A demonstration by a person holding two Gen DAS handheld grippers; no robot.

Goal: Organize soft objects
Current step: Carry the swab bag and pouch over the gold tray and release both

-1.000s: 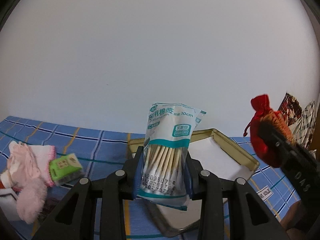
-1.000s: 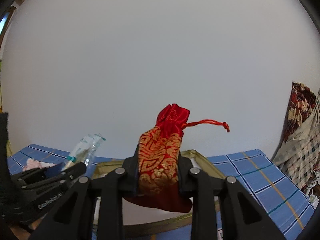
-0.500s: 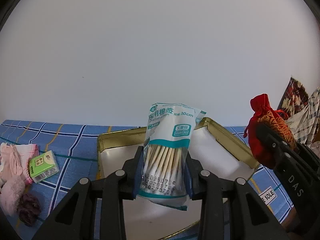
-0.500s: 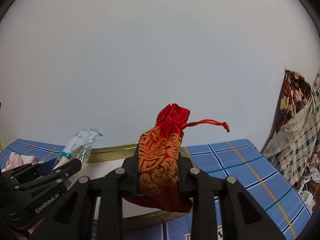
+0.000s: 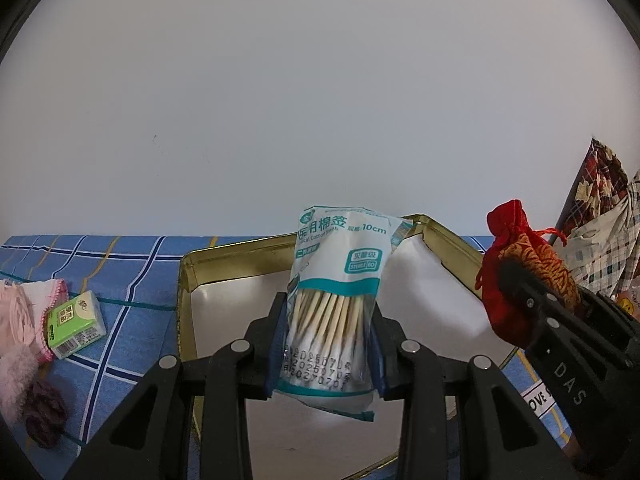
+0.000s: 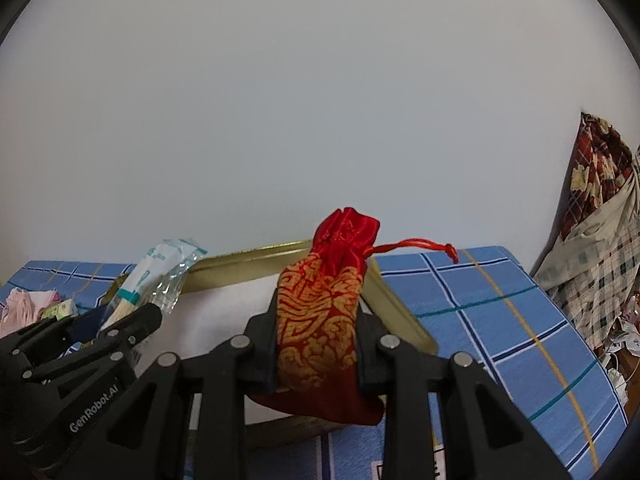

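Swab pack: clear-and-white plastic packet of cotton swabs [image 5: 334, 304] with teal bands and printed text, wooden sticks showing through – upright over the gold tin tray [image 5: 224, 276]
Left gripper [image 5: 328, 352]: clamped on the packet's lower half
Pouch: red satin drawstring pouch [image 6: 320, 312] with gold pattern, cord trailing right – upright above the tray's right part
Right gripper [image 6: 318, 354]: clamped on the pouch's middle
Tray: white inside, on a blue plaid cloth [image 6: 500, 320]
Left of tray: green tissue pack [image 5: 74, 324], touching pink fabric [image 5: 20, 320]
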